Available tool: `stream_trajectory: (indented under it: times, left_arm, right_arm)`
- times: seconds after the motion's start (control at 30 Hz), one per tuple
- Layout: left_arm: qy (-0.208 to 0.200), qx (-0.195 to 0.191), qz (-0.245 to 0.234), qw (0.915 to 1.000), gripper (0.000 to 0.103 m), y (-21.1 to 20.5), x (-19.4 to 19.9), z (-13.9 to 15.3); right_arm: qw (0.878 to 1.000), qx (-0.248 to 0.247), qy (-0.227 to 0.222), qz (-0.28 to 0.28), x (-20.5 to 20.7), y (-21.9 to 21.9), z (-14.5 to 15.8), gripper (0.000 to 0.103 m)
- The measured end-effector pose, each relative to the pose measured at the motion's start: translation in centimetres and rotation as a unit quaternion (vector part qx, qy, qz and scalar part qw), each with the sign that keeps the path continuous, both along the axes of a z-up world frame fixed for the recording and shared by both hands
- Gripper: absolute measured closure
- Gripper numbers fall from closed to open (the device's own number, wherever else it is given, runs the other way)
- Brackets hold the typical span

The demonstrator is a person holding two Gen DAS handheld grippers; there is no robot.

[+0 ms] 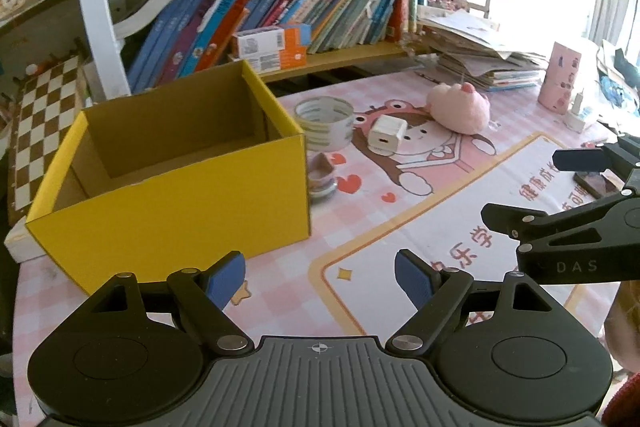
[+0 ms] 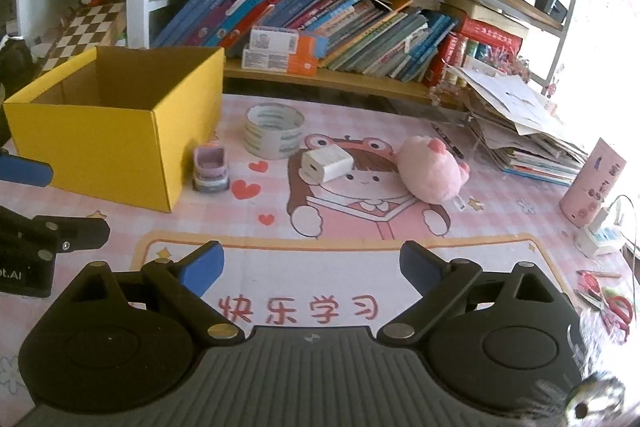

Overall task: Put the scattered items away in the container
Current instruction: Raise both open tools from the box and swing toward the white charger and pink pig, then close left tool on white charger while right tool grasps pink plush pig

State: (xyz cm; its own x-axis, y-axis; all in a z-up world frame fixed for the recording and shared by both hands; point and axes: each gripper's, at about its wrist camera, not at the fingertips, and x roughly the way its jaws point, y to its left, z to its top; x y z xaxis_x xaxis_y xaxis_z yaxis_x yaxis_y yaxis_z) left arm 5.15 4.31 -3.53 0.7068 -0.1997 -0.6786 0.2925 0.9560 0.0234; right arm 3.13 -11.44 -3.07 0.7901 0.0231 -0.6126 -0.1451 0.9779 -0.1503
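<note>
on the pink checked desk mat with a cartoon girl (image 2: pixel 360 259), going left to right in the right wrist view, stands the open yellow cardboard box (image 2: pixel 116 143), brown inside, at the far left ahead of the tools. touching or just beside its right front corner sits a small lilac and grey toy car (image 2: pixel 210 171). next comes a roll of clear packing tape (image 2: pixel 274 131) lying flat, then a white cube-shaped charger plug (image 2: pixel 326 165) on the printed girl's head, then a pink plush pig (image 2: pixel 434 167) lying on its side just right of the plug. further right are a slumped stack of papers and thin books (image 2: pixel 520 131) and a pink cylindrical cup (image 2: pixel 596 183) near the mat's right edge. all four loose items lie well ahead of both tools, none inside the box (as far as its visible interior shows).

the left gripper (image 1: pixel 320 281) hovers low over the mat's near edge, level, pointing forward, with the box just ahead and to its left; its blue-padded fingers (image 1: pixel 228 281) are spread wide and hold nothing. the right gripper (image 2: pixel 310 267) sits beside it on the right, also level above the printed red characters, jaws spread equally wide, empty, touching nothing. each tool's black linkage shows at the edge of the other's view. a wooden bookshelf of leaning books (image 2: pixel 320 23) runs behind the desk.
</note>
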Motion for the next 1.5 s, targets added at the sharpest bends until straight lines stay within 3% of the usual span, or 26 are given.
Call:
stream_trajectory:
  times: [1.5]
  left_arm:
    - [0.03,0.022,0.01,0.9993,0.019,-8.1,4.7,-1.5]
  right_arm:
    - [0.999,0.006,0.033,0.007,5.7,-8.0,-1.7,0.007]
